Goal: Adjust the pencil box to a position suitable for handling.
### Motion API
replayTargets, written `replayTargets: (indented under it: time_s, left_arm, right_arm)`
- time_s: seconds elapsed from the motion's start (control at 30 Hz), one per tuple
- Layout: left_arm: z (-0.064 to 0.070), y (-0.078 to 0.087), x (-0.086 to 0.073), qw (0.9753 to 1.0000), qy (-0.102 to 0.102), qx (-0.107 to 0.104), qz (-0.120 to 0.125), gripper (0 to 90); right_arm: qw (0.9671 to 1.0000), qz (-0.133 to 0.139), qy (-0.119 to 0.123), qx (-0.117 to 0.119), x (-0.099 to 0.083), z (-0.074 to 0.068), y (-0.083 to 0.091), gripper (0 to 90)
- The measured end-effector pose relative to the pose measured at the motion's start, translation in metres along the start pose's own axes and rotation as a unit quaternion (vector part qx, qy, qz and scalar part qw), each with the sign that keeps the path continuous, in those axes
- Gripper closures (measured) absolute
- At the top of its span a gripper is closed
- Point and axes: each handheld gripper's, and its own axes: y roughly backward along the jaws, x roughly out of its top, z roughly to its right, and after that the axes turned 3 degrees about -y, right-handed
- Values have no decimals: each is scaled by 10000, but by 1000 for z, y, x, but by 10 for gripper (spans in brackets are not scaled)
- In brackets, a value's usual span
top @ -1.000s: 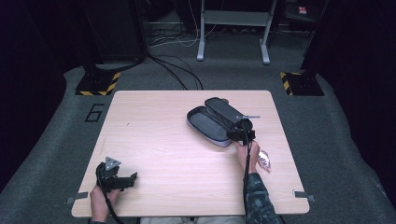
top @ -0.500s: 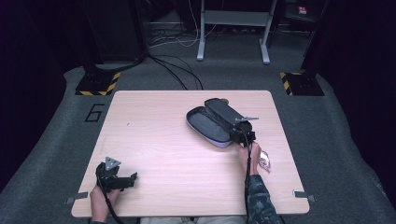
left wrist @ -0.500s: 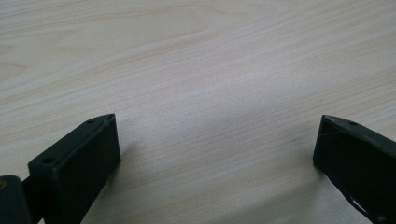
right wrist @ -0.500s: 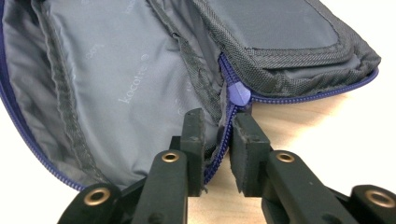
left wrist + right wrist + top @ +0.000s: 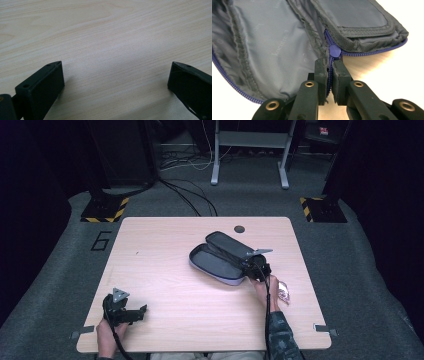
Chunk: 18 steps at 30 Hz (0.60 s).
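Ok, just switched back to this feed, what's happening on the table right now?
A person is working on an open zip pouch lying on the wooden table. The right gripper has its fingers pinched on the pouch's blue zipper edge, just below the round blue zipper end, at the end of the pouch nearest the person. The pouch lies spread open, grey lining up. The left gripper rests open near the table's near-left corner, holding nothing. A small wrapped item lies beside the right hand.
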Motion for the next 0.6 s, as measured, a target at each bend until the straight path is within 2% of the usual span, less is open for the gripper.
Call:
replayTargets:
  time_s: [0.03, 0.13, 0.2, 0.23, 0.3, 0.37, 0.4, 0.5, 0.57, 0.6]
  left_arm:
    - [0, 0, 0, 10000, 0, 0, 0, 5]
    - [0, 0, 0, 10000, 0, 0, 0, 5]
    - [0, 0, 0, 10000, -4, 1, 2, 5]
    - [0, 0, 0, 10000, -2, -1, 0, 5]
    - [0, 0, 0, 10000, -1, 0, -1, 5]
    - [0, 0, 0, 10000, -3, 1, 2, 5]
    - [0, 0, 0, 10000, 0, 0, 2, 5]
    - [0, 0, 0, 10000, -2, 0, -1, 5]
    - [0, 0, 0, 10000, -1, 1, 0, 5]
    - [0, 0, 0, 10000, -1, 2, 1, 5]
  right_arm:
    - [10000, 0, 0, 0, 0, 0, 0, 837]
    - [9994, 0, 298, 168, -3, -2, 3, 839]
    - [9993, -19, 289, 216, -4, -4, 4, 839]
    - [9986, -27, 450, 281, -6, -5, 5, 839]
    - [9976, -16, 573, 380, -8, -5, 8, 839]
    - [9979, -51, 520, 392, -9, -6, 9, 839]
    - [9969, -74, 633, 469, -11, -5, 11, 839]
    - [9955, -70, 763, 561, -13, -4, 13, 839]
    - [9955, -87, 754, 571, -14, -4, 14, 840]
    - [9938, -114, 899, 644, -15, -2, 15, 841]
